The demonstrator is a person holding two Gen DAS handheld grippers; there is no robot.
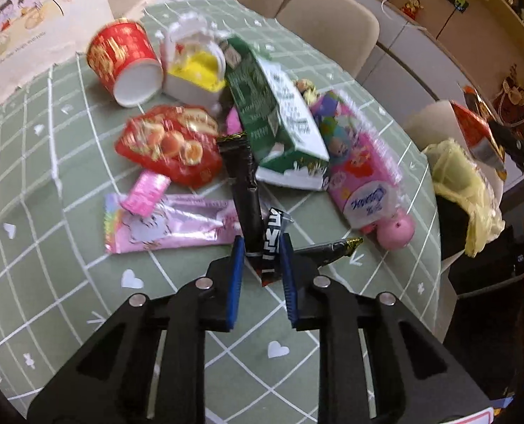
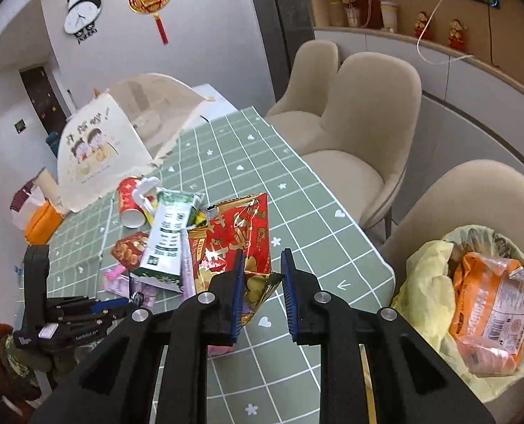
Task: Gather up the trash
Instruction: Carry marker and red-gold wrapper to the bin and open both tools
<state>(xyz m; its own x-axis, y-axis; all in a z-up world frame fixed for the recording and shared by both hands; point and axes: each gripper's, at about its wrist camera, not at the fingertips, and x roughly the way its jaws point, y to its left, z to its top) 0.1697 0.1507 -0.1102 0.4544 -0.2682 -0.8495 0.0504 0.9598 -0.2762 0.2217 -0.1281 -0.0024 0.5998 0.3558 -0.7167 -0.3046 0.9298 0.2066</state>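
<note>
The right tongs point(image 2: 262, 258) grip a crumpled red and gold snack bag point(image 2: 239, 233), the bag pinched by its lower end between the blue pads and standing up above them, lifted clear of the green checked surface point(image 2: 318, 219). The bin lined with a yellow bag point(image 2: 424, 282) stands off the surface's near right corner, to the right of these tongs and below them, with an orange packet point(image 2: 488, 304) already inside. By my reading the coming move is a swing rightward past the surface's edge until the bag hangs over the bin's mouth. The right hand is the nearer one to the bin.

The left tongs point(image 1: 262, 247) are narrowed around a black wrapper point(image 1: 242, 190), a long thin piece whose axis runs away from the tongs toward the pile in the middle of the surface. A second black piece with white lettering point(image 1: 274, 243) sits between the pads too. The pads appear to press on them, though blur makes the contact hard to confirm. The green milk carton point(image 1: 276, 113), red paper cup point(image 1: 124, 60) and pink wrappers point(image 1: 163, 226) are not yet collected.
</note>
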